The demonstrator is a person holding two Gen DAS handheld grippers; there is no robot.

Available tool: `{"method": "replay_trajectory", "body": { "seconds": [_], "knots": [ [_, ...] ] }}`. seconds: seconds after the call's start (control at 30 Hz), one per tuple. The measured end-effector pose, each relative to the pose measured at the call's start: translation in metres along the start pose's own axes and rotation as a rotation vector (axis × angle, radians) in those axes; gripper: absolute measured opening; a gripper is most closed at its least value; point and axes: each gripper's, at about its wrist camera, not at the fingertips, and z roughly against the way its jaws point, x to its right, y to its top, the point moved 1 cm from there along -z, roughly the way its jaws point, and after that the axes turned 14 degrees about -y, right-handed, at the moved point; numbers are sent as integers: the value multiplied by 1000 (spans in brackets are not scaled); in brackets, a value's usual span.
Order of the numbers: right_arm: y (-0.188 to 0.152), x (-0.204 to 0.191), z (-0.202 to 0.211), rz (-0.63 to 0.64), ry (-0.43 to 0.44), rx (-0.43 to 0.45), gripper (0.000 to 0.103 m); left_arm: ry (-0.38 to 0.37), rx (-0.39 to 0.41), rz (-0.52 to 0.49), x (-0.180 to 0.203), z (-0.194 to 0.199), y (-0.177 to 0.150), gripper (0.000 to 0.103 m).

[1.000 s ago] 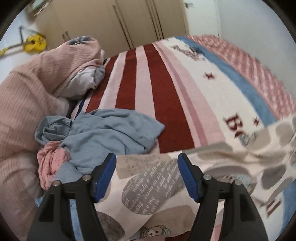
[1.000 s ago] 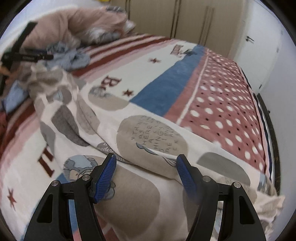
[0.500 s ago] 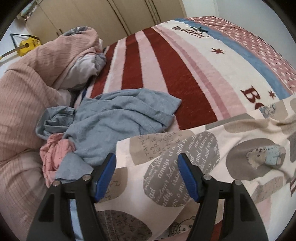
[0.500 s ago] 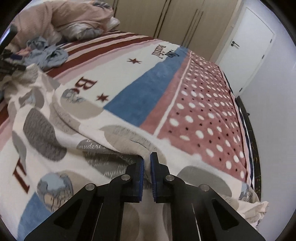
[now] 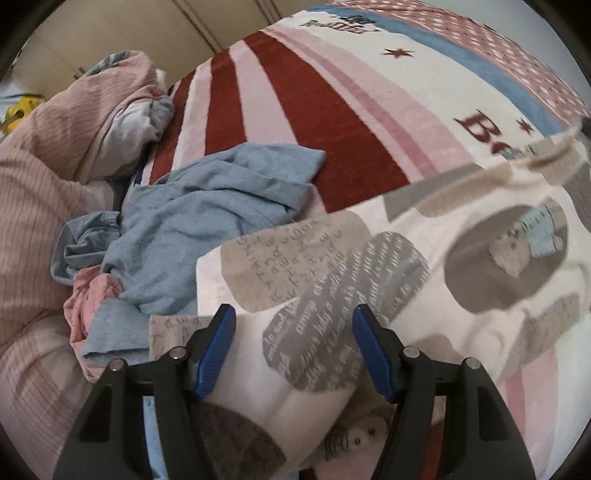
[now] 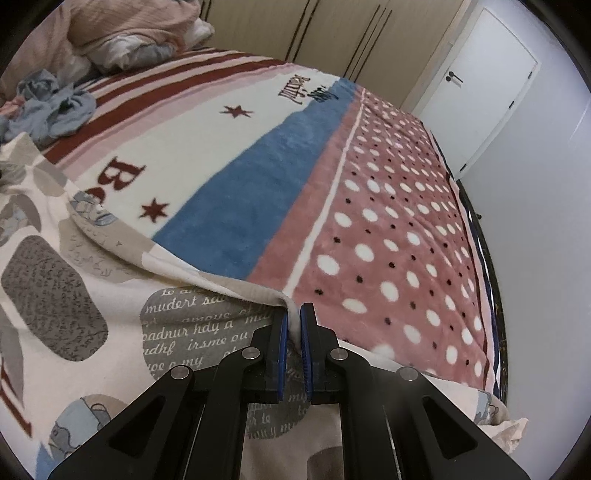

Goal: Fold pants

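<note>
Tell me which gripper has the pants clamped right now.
The right gripper: its jaws are shut on a fold of the patterned pants. The left gripper hangs over them, jaws wide apart.

Left wrist view: set low and close over the cream pyjama pants printed with grey text patches [image 5: 332,258], facing across the striped, starred fleece bed blanket [image 5: 332,92] toward the crumpled blue-grey garment [image 5: 207,206] and beige wardrobe doors [image 5: 147,26]. Right wrist view: equally low, close to the same pants [image 6: 92,295], facing along the blanket [image 6: 258,184] — toward the white door [image 6: 476,85]. Shared by both: pants, blanket, blue-grey garment [image 6: 59,107], wardrobe doors [image 6: 314,33].
</note>
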Motion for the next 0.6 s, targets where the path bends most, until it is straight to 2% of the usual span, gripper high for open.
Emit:
{"method": "replay_trajectory", "body": {
  "seconds": [0.1, 0.23, 0.33, 0.37, 0.43, 0.47, 0.5, 0.6],
  "knots": [
    [-3, 1, -4, -6, 19, -10, 2, -29, 10, 24, -1, 9, -2, 67],
    [-6, 2, -6, -21, 36, -25, 2, 36, -32, -11, 2, 3, -4, 67],
    [-7, 3, -3, -21, 34, -19, 2, 50, -37, -20, 2, 1, -8, 64],
    [-8, 4, -3, -20, 33, -18, 2, 54, -38, -17, 2, 0, -9, 60],
    [-9, 5, -2, -20, 31, -17, 2, 54, -60, 1, 0, -2, -11, 24],
    [-10, 5, -1, -22, 32, -16, 2, 53, -65, 13, 0, -3, -12, 16],
    [-11, 6, 0, -26, 33, -14, 2, 65, -56, 19, 1, -2, -14, 9],
    [-13, 8, 2, -38, 39, -10, 2, 95, -13, 25, 2, 3, -17, 3]
  ]
}}
